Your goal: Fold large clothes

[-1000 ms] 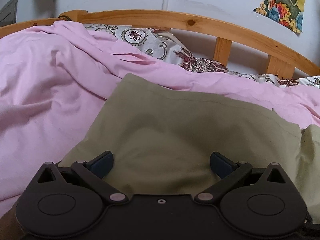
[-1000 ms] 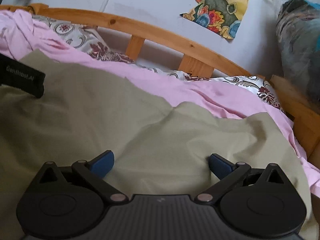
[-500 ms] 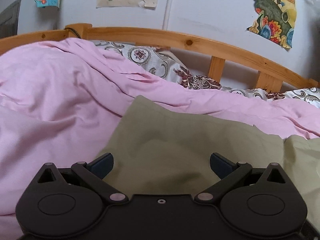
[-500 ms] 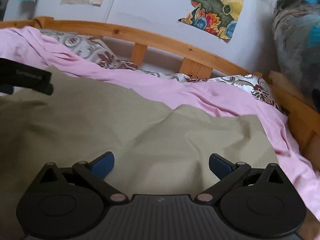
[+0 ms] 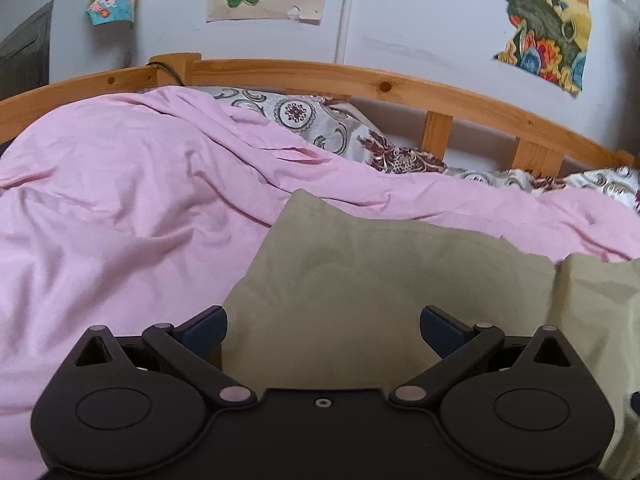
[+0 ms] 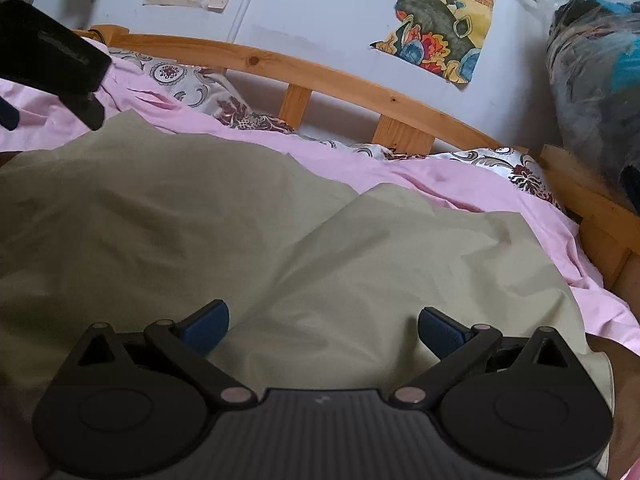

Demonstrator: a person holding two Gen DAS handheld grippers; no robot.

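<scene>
An olive-green garment [image 5: 380,280] [image 6: 240,232] lies spread on a pink bed cover [image 5: 120,208] [image 6: 460,184]. Its two legs run away from me, with a seam between them at the right of the left wrist view. My left gripper [image 5: 323,326] hangs open above the garment's left part, nothing between its blue-padded fingers [image 5: 204,328]. My right gripper [image 6: 323,326] is open too, above the right part, with its pads [image 6: 440,330] apart. In the right wrist view the left gripper's black body [image 6: 52,60] shows at the upper left.
A wooden bed rail [image 5: 400,84] [image 6: 340,80] curves behind the bedding, with patterned pillows [image 5: 320,120] against it. Paper pictures hang on the white wall [image 5: 400,8]. A dark bundle in plastic [image 6: 592,80] sits at the far right, beyond the bed's wooden corner.
Both grippers have drawn back and up from the garment, so more wall and bed rail show. Both stayed open, and the garment lies as before.
</scene>
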